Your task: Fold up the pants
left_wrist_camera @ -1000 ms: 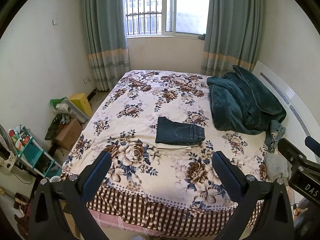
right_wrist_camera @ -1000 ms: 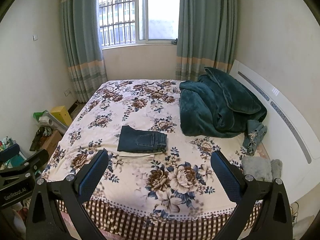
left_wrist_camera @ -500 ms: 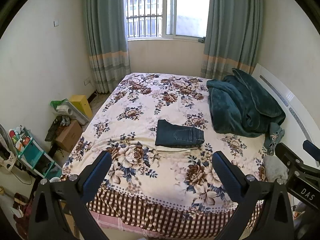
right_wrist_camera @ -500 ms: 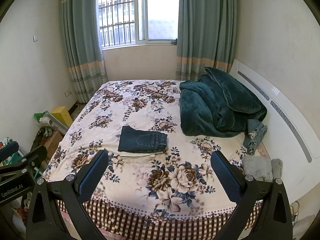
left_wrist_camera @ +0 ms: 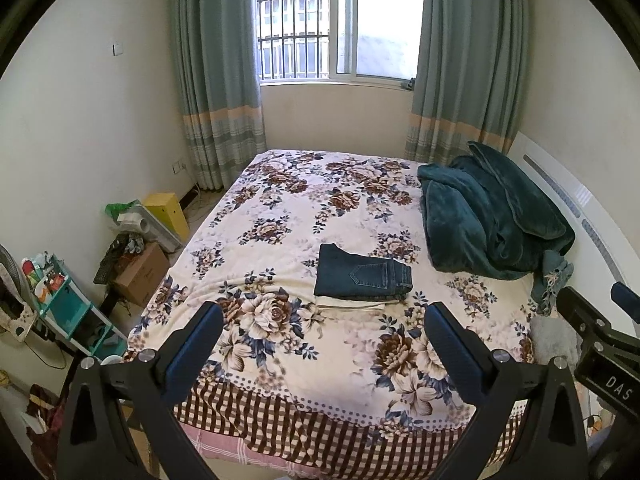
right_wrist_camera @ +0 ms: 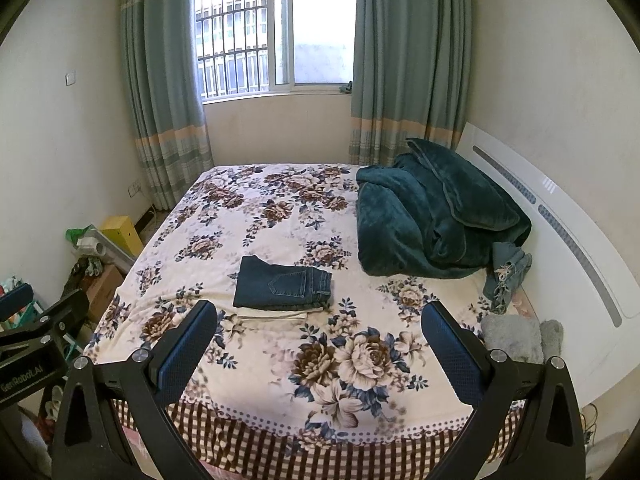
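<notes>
"DAS" on right gripper (left_wrist_camera: 600,344); "GenRobot.AI" on left gripper (right_wrist_camera: 36,344).

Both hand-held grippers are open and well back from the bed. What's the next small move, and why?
Probably reach the right hand-held gripper toward the light blue jeans crumpled by the headboard. The dark jeans already lie folded on a folded cream garment, so that pair looks done. The left hand-held gripper is also open and empty, ready to help spread them.

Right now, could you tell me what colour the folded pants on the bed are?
Dark blue denim; the folded pants show best in the right wrist view.
</notes>
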Tool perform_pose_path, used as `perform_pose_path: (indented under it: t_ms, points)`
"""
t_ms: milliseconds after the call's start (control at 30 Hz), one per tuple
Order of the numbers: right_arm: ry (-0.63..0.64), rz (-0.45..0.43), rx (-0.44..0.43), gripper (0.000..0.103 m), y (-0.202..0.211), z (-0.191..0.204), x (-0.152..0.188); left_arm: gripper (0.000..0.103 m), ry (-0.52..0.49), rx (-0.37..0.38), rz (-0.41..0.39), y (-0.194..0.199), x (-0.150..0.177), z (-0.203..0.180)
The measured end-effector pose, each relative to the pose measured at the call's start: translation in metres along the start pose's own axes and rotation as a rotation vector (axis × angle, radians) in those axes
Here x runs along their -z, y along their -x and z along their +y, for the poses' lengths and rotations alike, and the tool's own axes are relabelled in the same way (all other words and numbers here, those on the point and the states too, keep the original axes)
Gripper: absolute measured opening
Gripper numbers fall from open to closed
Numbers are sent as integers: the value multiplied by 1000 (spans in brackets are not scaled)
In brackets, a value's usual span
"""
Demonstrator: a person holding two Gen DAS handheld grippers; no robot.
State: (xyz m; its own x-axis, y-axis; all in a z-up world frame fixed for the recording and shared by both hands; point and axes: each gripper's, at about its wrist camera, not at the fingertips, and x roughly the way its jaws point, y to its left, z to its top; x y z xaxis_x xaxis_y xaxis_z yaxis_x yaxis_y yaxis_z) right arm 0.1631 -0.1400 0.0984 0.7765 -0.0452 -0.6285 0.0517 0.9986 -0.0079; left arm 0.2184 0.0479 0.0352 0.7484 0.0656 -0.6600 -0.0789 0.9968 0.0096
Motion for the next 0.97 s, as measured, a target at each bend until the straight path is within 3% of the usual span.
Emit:
perform_pose_path:
  t_ms: [967]
  points:
    - [-8, 0, 0, 103, 2, -1, 1, 103, 3, -6, -16, 4, -6, 3]
